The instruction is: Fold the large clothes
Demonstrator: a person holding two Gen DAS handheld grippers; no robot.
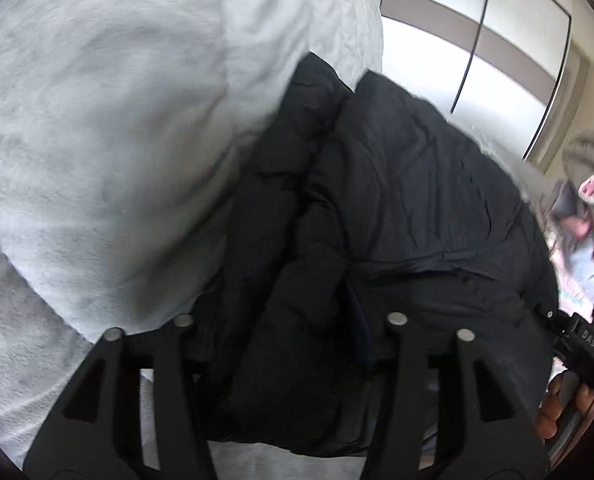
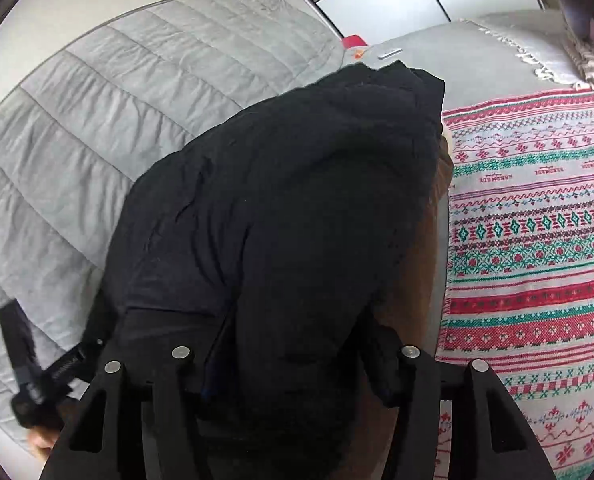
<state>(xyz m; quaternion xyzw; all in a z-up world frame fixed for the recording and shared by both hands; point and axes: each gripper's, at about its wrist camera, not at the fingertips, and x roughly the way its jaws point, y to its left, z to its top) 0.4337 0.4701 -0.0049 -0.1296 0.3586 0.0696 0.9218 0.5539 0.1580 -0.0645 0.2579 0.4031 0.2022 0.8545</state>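
Note:
A large black puffy jacket (image 1: 397, 208) fills the middle of the left wrist view and bulges over my left gripper (image 1: 289, 344). Its folds hide the fingertips, so I cannot tell how the jaws stand. In the right wrist view the same black jacket (image 2: 289, 208) drapes over my right gripper (image 2: 297, 364), between its two fingers, and hides their tips too. The jacket hangs bunched above the bed. A strap on the other gripper (image 2: 29, 360) shows at the lower left.
A pale grey fleece blanket (image 1: 97, 140) lies left of the jacket. A grey quilted cover (image 2: 117, 112) spreads over the bed. A red, green and white patterned blanket (image 2: 537, 240) lies at right. White wardrobe doors (image 1: 477, 40) stand behind.

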